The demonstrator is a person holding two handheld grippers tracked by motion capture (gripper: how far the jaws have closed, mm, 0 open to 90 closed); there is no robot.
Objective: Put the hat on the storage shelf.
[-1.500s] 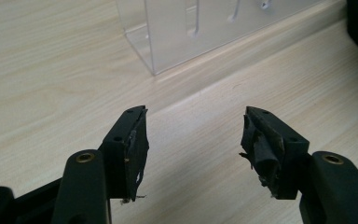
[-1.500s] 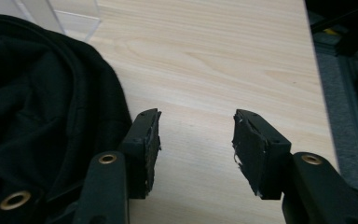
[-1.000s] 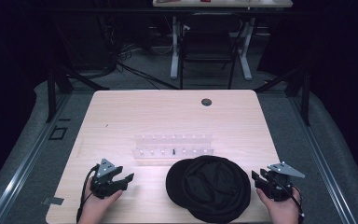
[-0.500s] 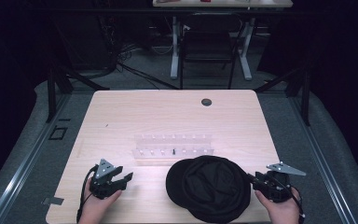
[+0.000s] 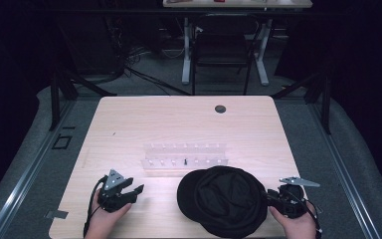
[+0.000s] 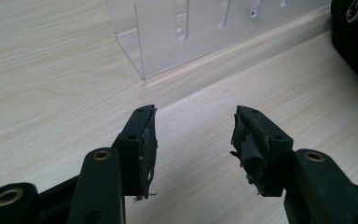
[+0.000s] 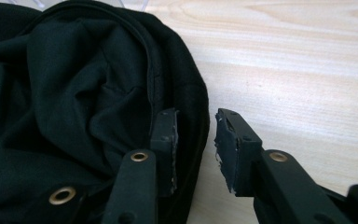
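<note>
A pale wooden surface [image 5: 129, 124] stands in a dark room. A black cap [image 5: 224, 199] lies crumpled near its front edge, just before a clear plastic rack [image 5: 185, 155] whose long axis runs side to side. The right gripper [image 7: 196, 140] has parted fingers straddling the cap's rim. The left gripper [image 6: 193, 135], well apart from the cap, is spread wide over bare wood.

A: Where does the rack [image 5: 185, 158] sit?
B: Centre of the high view, on the table [image 5: 129, 124]. The cap [image 5: 224, 200] lies just below it, toward the lower right.

A: And the grippers?
B: The left gripper [image 5: 138, 189] is at lower left, well apart from the cap. The right gripper [image 5: 267, 195] is at lower right, its jaws straddling the cap's edge.
</note>
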